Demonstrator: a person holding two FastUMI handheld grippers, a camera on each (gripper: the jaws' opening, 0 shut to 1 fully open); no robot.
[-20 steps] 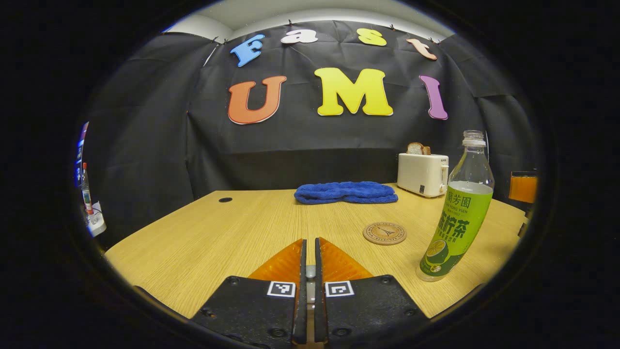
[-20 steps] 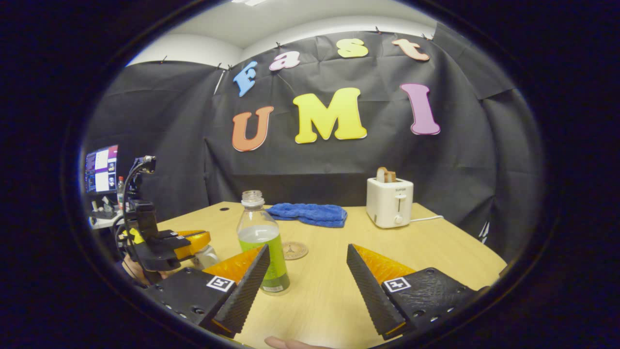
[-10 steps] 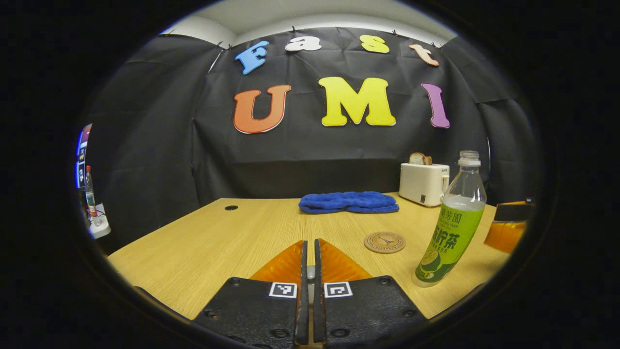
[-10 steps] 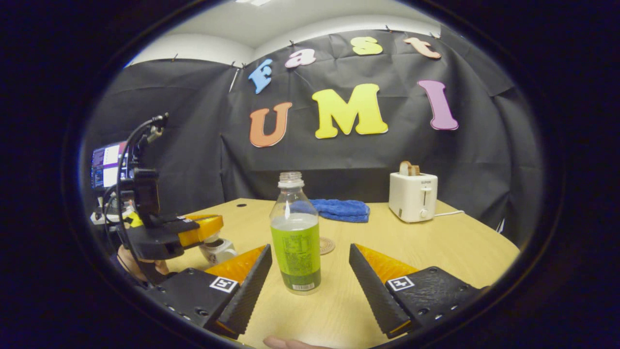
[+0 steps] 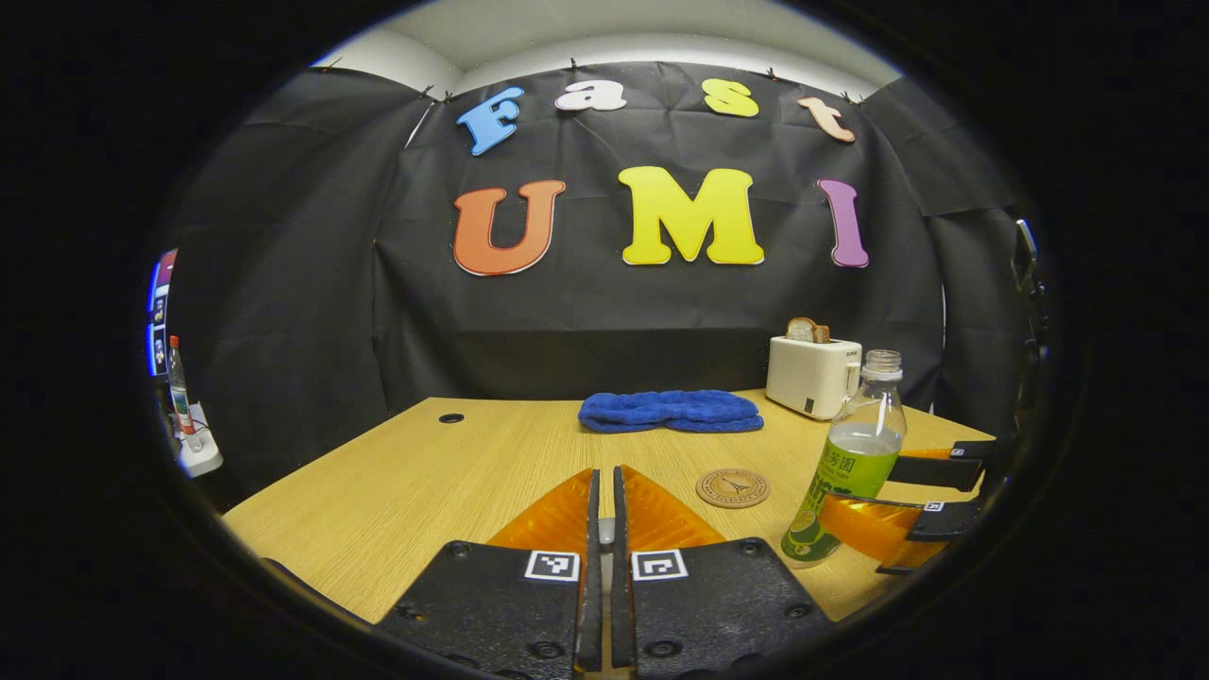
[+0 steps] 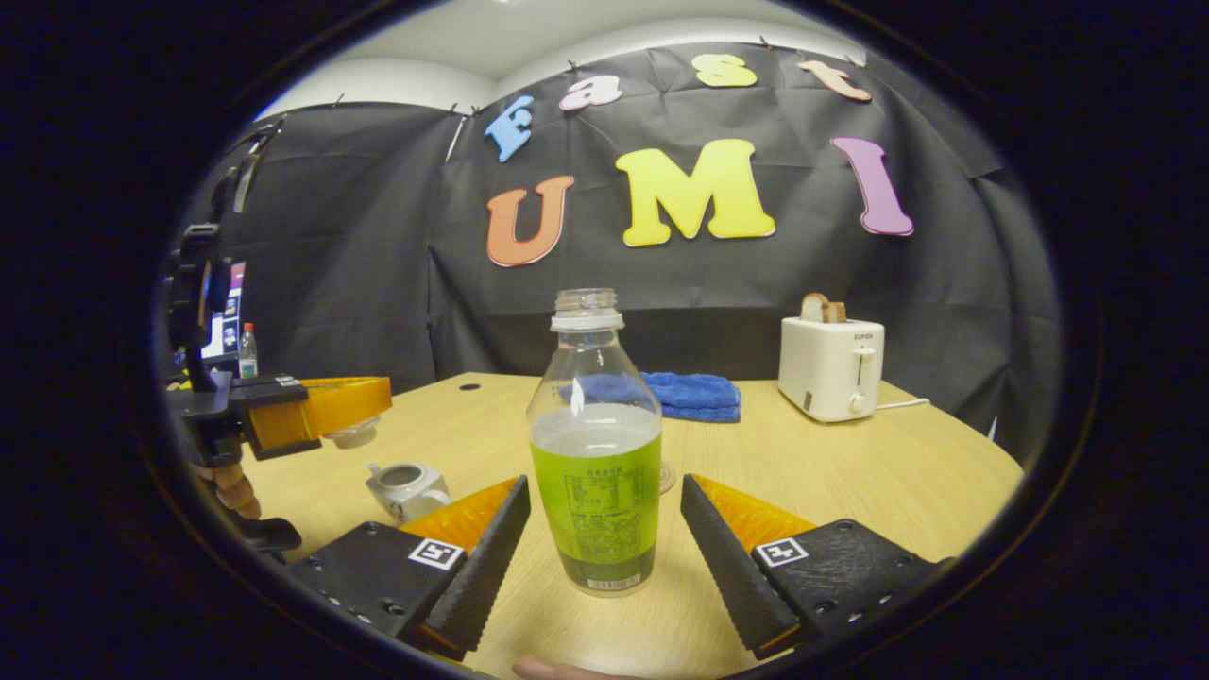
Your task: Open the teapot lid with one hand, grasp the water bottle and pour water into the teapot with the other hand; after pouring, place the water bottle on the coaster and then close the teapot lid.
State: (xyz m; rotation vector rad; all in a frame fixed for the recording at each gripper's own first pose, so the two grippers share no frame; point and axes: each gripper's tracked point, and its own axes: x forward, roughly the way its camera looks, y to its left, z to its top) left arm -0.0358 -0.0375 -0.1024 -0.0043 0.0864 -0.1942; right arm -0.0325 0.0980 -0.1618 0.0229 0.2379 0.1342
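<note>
Right gripper [image 6: 604, 529] fingers spread wide, water bottle [image 6: 595, 453] standing upright betw them on the wooden table [image 6: 850, 472], no contact visible either side, so not gripped yet. Bottle uncapped, green label, liquid up to approx the label top. In left gripper view the same bottle [image 5: 845, 467] sits at right w/ the right gripper [image 5: 921, 496] fingers flanking it. Left gripper [image 5: 604, 510] fingers look clamped nearly together, narrow slit betw them w/ a small pale bit showing in it; can't tell from that view what it is. In right gripper view the left gripper [image 6: 316, 406] is raised off the table at left, hand [image 6: 227, 486] under it, and a small pale lid [image 6: 354, 433] sits right under its tips, apparently held, contact hard to make out. Teapot [image 6: 408, 486], small white, on table below that, top open, just beside the right gripper's left finger. Coaster [image 5: 733, 488] round, flat on table, near the bottle, nothing on it. Blue towel [image 6: 694, 395] folded at the back, white toaster [image 6: 831, 366] w/ bread in the slot at back right.
</note>
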